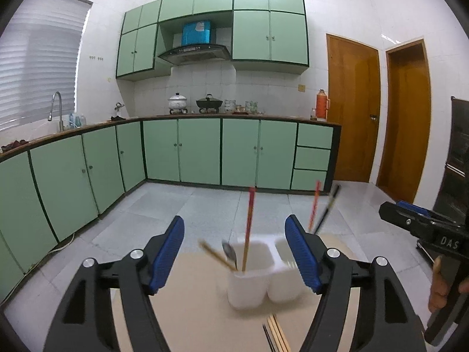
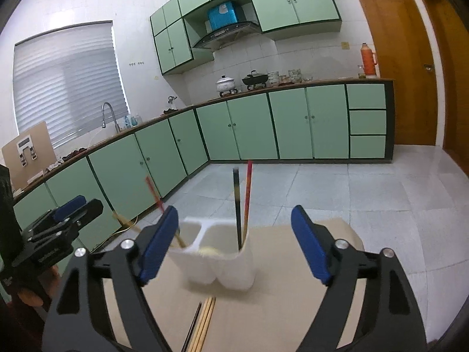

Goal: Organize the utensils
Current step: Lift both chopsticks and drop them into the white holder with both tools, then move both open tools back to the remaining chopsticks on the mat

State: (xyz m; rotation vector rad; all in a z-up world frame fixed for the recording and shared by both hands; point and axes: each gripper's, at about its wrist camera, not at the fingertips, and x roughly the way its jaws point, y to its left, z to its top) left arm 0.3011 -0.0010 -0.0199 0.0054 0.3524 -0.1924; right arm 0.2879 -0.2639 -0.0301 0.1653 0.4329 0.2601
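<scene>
I stand in a kitchen of pale green cabinets [image 1: 199,149] and white wall tiles, with a light wooden tabletop [image 1: 193,316] below my hands and a grey tiled floor [image 2: 366,193] beyond it.

My left gripper [image 1: 234,253] has its blue-padded jaws standing wide apart, with nothing pressed between them. Seen between those jaws, a white plastic two-compartment utensil holder [image 1: 249,289] stands upright on the tabletop. Its left compartment holds a red chopstick [image 1: 249,228], a tan wooden chopstick [image 1: 217,255] leaning to the left and a metal spoon [image 1: 231,254]. From the right compartment another red chopstick [image 1: 314,205] and a black chopstick [image 1: 329,205] rise past the right pad.

My right gripper [image 2: 234,243] is likewise spread open and empty, with the same holder in front of it. In this view the black and red sticks stand together in the nearer right compartment, and something pale and blurred lies inside at its near edge. I cannot make out what it is.

On the tabletop just in front of the holder, a small bundle of loose chopsticks [image 2: 203,322], tan wooden ones beside a black one, lies flat, pointing towards me.

Farther out, a white pot [image 1: 177,101] and a dark wok [image 1: 209,102] sit on the counter, an orange thermos [image 1: 321,104] stands near the brown wooden door [image 1: 351,111], and a faucet [image 1: 57,108] rises by the blinds.
</scene>
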